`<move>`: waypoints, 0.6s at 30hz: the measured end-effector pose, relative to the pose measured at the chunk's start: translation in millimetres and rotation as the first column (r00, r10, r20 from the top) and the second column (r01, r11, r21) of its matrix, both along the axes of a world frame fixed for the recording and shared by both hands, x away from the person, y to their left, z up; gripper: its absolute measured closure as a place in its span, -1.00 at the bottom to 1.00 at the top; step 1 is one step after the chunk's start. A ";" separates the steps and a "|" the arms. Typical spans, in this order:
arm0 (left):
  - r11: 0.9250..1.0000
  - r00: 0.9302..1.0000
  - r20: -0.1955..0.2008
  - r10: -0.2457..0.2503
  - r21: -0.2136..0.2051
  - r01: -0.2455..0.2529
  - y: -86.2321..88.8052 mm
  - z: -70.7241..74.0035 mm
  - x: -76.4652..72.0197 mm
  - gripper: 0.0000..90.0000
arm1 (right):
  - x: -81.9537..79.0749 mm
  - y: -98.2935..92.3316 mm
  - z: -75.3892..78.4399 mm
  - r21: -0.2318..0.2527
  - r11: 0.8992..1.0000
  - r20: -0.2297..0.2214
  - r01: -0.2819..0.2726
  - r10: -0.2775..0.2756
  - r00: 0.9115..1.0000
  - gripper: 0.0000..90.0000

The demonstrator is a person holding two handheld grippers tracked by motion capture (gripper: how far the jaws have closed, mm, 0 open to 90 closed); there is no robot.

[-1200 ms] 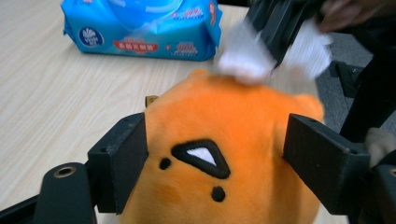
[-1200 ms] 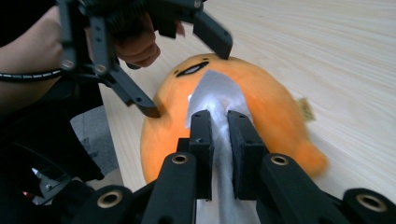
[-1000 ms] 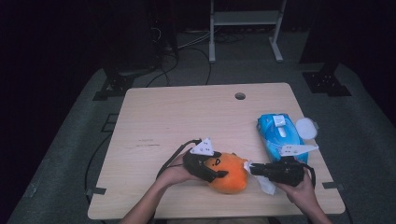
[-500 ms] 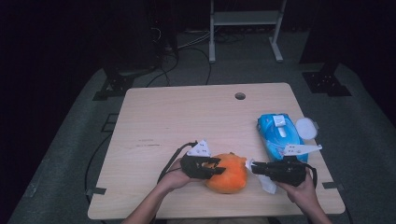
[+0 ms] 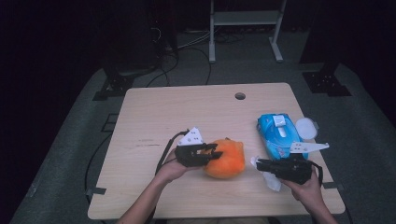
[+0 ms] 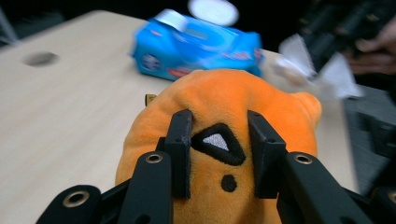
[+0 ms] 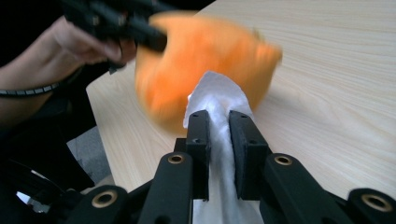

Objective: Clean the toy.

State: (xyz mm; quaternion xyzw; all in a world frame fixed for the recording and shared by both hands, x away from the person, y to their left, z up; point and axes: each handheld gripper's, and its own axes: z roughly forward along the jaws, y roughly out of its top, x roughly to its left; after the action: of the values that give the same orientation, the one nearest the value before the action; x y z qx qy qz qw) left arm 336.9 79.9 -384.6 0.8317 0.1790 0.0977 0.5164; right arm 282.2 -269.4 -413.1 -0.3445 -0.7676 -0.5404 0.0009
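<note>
Clearly, the left gripper (image 5: 215, 153) has its two black jaws pressed into the round orange plush toy (image 5: 227, 158), and those jaws have just been closing with the soft body caught between them. In the left gripper view the fingers (image 6: 180, 149) dig into the fabric on either side of a black triangle patch with a white centre (image 6: 218, 143), and a small black dot (image 6: 228, 183) sits on the plush just below that patch, between the two fingers. Beyond the fingertips, past the top of the toy, lies the blue soft pack of wet wipes (image 6: 196, 44), well apart from the jaws, its white round lid (image 5: 306, 128) flipped open at its far side.

The right gripper (image 5: 259, 164) pinches a crumpled white tissue wipe (image 7: 218, 100); its fingers (image 7: 200, 140) stand close together with the thin sheet squeezed in the narrow gap, and the loose end of the wipe rises ahead of the fingertips. Straight past that end is the orange toy, blurred, with the left gripper clamped on its far side. From the high view, the toy sits on the pale wooden table (image 5: 187, 112) between the two grippers, touching the left fingers and just ahead of the right fingertips.
</note>
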 end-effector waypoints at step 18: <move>0.980 0.981 0.005 0.192 0.050 -0.192 30.6 -30.2 38.9 0.27 | 7.5 -5.8 -21.1 -0.228 0.973 0.022 0.043 -0.039 0.999 0.66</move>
State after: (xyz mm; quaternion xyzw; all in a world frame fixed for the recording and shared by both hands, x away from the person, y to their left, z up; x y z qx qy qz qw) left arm 375.8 110.5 -414.8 0.8232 0.2560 0.1515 0.4836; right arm 289.6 -275.2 -434.2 -0.3533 -0.8175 -0.4513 -0.0566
